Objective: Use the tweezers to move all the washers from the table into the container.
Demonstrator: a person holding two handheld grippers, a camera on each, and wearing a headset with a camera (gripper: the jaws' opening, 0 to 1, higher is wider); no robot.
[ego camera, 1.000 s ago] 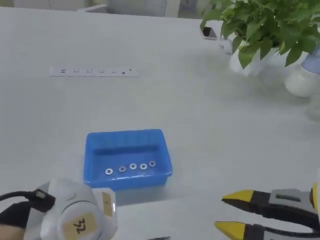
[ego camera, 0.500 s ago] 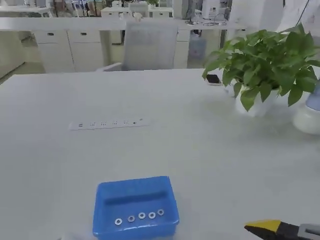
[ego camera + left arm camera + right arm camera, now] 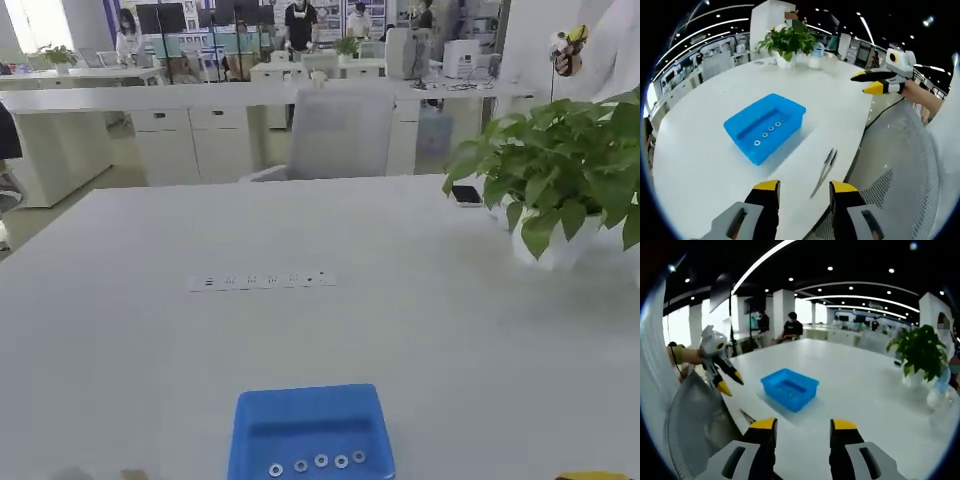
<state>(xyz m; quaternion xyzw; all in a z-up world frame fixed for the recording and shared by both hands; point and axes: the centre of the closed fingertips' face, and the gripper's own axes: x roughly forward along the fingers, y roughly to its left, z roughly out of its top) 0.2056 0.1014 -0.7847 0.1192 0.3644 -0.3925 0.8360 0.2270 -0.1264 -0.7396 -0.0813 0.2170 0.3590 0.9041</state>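
Observation:
The blue container [image 3: 310, 430] sits on the white table near its front edge, with several washers [image 3: 318, 462] in a row inside. It also lies in the left gripper view [image 3: 765, 125] and the right gripper view [image 3: 790, 387]. The metal tweezers [image 3: 824, 166] lie loose on the table by the edge, also seen as a thin sliver [image 3: 747, 416]. My left gripper [image 3: 805, 187] is open and empty, held off the table's edge. My right gripper [image 3: 803, 424] is open and empty too. Each appears in the other's view, right [image 3: 861, 84] and left [image 3: 733, 386].
A potted plant [image 3: 560, 170] stands at the table's right, with a phone [image 3: 466, 195] beside it. A flush power strip [image 3: 262, 281] lies mid-table. An office chair [image 3: 335, 135] stands behind the far edge. A grey mesh chair back [image 3: 890, 195] is near me.
The head camera has tilted up, so the container and both grippers slid down the picture. The washers stay in their row in the container.

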